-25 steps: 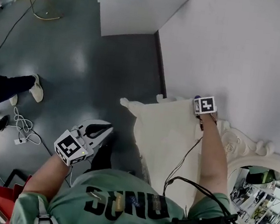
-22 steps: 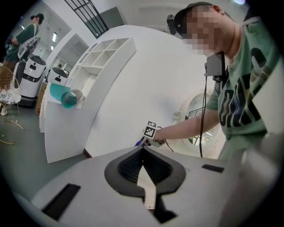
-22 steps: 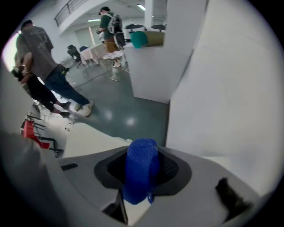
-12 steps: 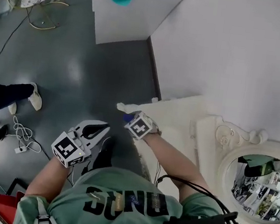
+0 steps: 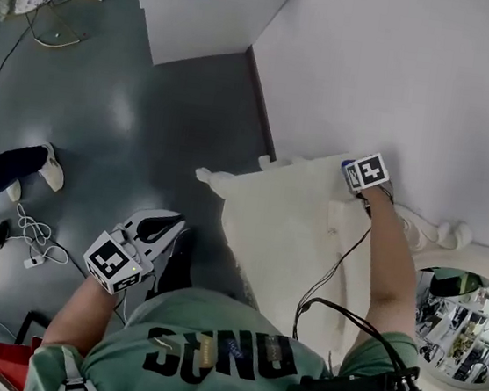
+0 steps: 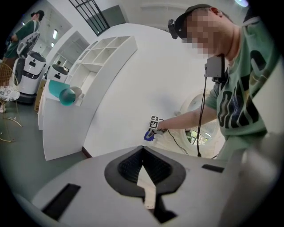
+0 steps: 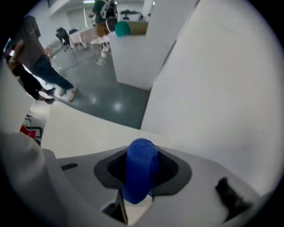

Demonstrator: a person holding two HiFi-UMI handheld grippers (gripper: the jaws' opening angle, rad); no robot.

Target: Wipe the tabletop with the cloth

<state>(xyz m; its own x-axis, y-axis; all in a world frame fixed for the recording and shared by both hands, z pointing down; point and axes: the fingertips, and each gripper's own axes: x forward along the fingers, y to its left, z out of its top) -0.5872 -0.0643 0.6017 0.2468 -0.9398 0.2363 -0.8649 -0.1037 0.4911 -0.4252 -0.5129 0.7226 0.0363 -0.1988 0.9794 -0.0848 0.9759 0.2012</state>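
Where tabletop (image 5: 279, 239) meets wall (image 5: 418, 79), outstretched right hand-held gripper (image 5: 351, 171) clamping cloth (image 7: 141, 170).

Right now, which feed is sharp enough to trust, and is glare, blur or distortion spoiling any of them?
Head view: sharp, with one bright glare patch on the floor. Left gripper view: fairly crisp, but the fisheye bends the shelves and darkens the corners. Right gripper view: softest; the blue cloth between the jaws is blurred, and the edges go dark.
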